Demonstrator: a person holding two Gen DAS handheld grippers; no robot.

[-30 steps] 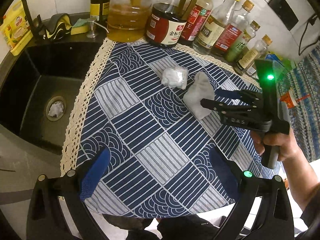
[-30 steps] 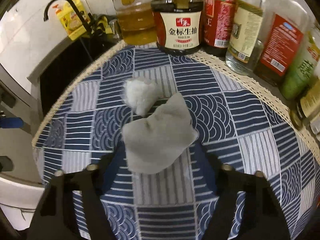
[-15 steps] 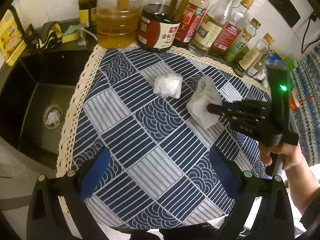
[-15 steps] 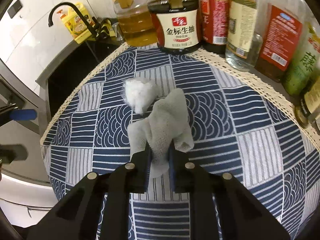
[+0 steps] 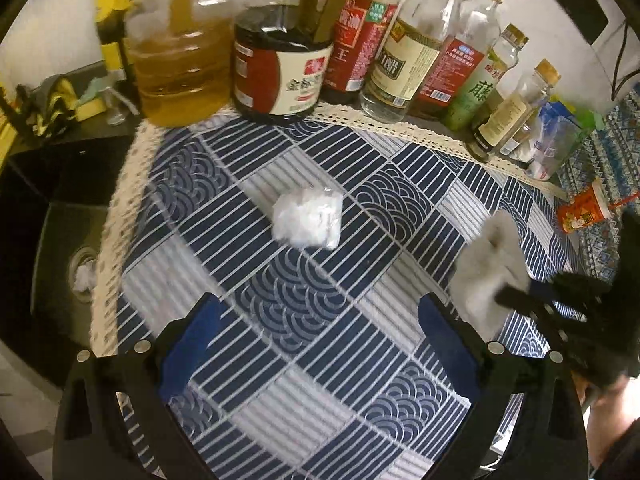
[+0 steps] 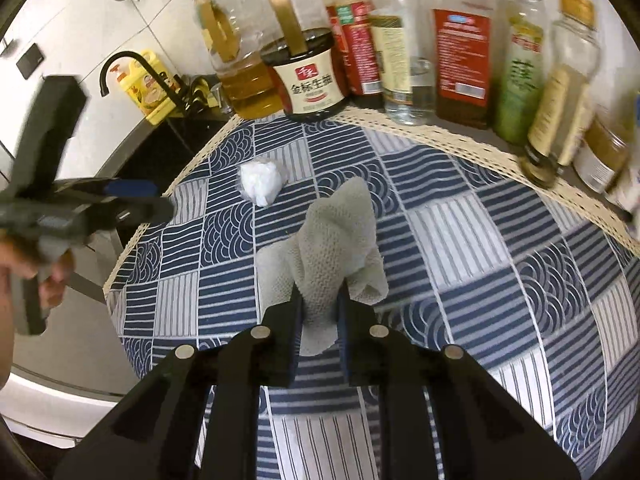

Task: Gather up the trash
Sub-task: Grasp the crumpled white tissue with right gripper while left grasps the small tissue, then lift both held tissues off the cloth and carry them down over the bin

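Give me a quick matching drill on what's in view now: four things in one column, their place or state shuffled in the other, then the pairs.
Things:
1. grey paper towel
2. white crumpled wad
3. left gripper
4. small white scrap

Places or states:
A. in the sink drain
B. open, nothing between its fingers
C. pinched in the right gripper
D. lying loose on the patterned cloth

Pairs: 1-C, 2-D, 3-B, 4-A

Blue patterned cloth (image 5: 320,360), sauce bottles (image 6: 460,40) behind, black sink (image 5: 48,220) beside
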